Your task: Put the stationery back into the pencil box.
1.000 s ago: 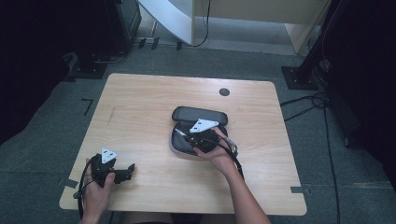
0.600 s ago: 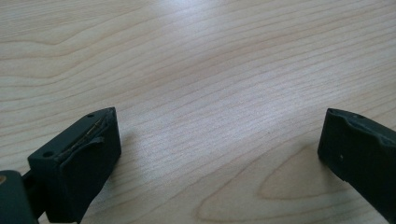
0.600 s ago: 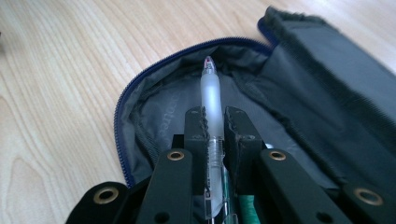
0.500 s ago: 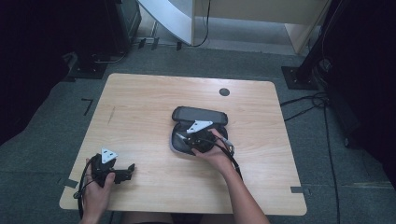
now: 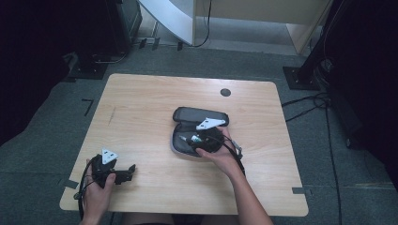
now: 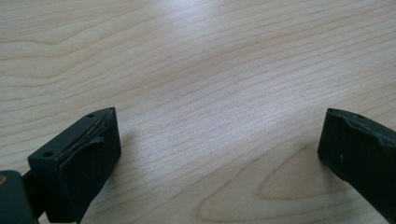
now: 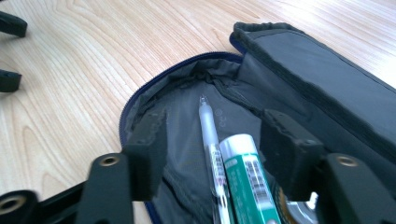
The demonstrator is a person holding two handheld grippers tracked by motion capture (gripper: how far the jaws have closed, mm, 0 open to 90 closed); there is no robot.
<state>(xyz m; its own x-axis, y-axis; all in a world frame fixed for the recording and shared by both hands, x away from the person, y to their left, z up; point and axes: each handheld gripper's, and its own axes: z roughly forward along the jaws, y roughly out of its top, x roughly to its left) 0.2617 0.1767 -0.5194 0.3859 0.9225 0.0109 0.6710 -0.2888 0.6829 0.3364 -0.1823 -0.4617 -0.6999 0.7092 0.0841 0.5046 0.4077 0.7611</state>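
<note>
Pens (image 7: 219, 158) lie loose in the open case (image 7: 299, 84), right between the spread jaws of the right gripper (image 7: 212, 140), which just opened. I'd lift straight out without snagging the lining. Left gripper (image 6: 219, 149) sits spread, nothing between.

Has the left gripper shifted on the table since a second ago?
No. The left gripper sits at the same spot near the table's front-left corner, jaws open.

Both grippers open, hands low over the table (image 5: 141, 98).
Right gripper (image 7: 212, 140) jaws just opening near table centre; left gripper (image 6: 219, 154) wide apart at its near-left corner.
</note>
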